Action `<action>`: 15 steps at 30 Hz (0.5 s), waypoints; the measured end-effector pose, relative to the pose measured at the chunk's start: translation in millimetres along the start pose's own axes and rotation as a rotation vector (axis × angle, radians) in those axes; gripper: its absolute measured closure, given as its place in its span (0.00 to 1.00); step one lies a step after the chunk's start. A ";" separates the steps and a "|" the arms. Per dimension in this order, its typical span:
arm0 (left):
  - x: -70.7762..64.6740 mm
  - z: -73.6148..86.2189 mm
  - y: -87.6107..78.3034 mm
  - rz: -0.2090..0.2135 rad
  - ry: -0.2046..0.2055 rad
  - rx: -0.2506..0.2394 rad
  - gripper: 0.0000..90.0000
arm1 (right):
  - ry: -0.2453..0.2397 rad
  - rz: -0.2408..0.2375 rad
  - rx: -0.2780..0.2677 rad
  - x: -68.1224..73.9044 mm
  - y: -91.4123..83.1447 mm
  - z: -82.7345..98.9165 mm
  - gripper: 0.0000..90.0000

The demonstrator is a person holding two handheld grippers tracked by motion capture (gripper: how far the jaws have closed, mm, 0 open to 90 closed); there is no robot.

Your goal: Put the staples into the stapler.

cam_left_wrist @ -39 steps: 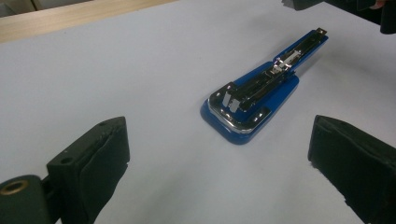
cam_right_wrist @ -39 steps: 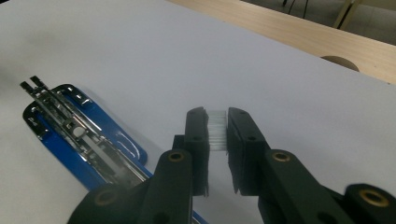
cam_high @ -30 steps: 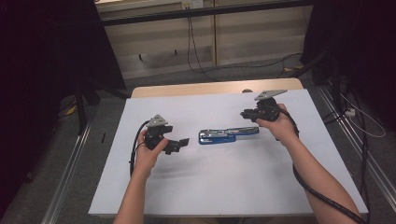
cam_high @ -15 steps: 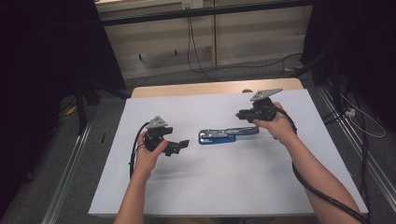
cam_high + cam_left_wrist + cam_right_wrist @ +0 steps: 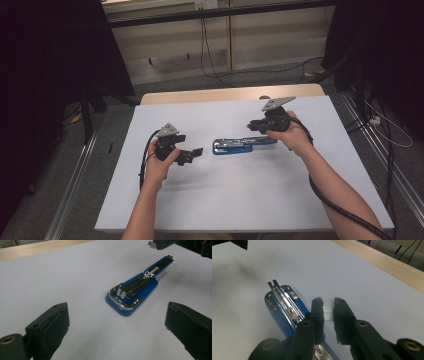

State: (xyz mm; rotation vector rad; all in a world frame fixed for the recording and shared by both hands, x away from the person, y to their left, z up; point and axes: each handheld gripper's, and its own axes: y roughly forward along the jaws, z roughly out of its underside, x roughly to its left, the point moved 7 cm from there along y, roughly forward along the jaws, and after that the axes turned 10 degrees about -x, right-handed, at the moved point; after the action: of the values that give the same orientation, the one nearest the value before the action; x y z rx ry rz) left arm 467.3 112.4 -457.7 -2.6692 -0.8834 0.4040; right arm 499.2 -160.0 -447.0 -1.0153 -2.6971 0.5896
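A blue stapler (image 5: pixel 239 145) lies swung open on the white sheet (image 5: pixel 240 200), its metal staple channel facing up (image 5: pixel 136 291) (image 5: pixel 283 306). My right gripper (image 5: pixel 256 125) hovers over the stapler's right end. Its jaws are nearly together on a short silvery strip of staples (image 5: pixel 328 308), held just above the channel's rear. My left gripper (image 5: pixel 194 152) rests to the left of the stapler and points at it. Its jaws (image 5: pixel 117 320) stand wide apart with nothing between them, a short gap from the stapler's front.
The white sheet covers most of a wooden table, whose bare strip (image 5: pixel 225 95) shows along the far edge. Cables (image 5: pixel 325 200) trail from both grippers toward the near edge. Metal rails and floor cables flank the table.
My right gripper has edged slightly to the left over the stapler's rear end, still holding the strip. The left gripper and the stapler have stayed put.
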 end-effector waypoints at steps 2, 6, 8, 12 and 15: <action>0.5 -1.3 -0.9 -0.001 0.004 -0.008 0.06 | -0.004 -0.002 0.001 0.8 1.4 -1.0 0.88; 1.2 -1.9 -3.1 -0.005 -0.001 -0.011 0.06 | -0.013 -0.016 0.001 2.8 4.7 -2.6 0.88; 0.4 -1.3 -3.4 -0.002 -0.003 -0.006 0.06 | -0.016 -0.025 -0.001 4.2 6.4 -3.5 0.88; -1.8 -1.0 -4.8 -0.004 0.006 0.005 0.06 | -0.023 -0.044 0.005 7.1 10.9 -4.1 0.88; -1.4 -3.8 -5.9 -0.006 -0.001 -0.017 0.06 | -0.029 -0.066 0.002 12.2 14.7 -6.0 0.88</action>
State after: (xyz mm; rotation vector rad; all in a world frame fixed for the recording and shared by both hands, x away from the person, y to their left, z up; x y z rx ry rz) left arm 464.5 115.3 -451.9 -2.6813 -0.8983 0.3990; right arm 500.8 -140.0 -447.4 -0.9197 -2.7425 0.5992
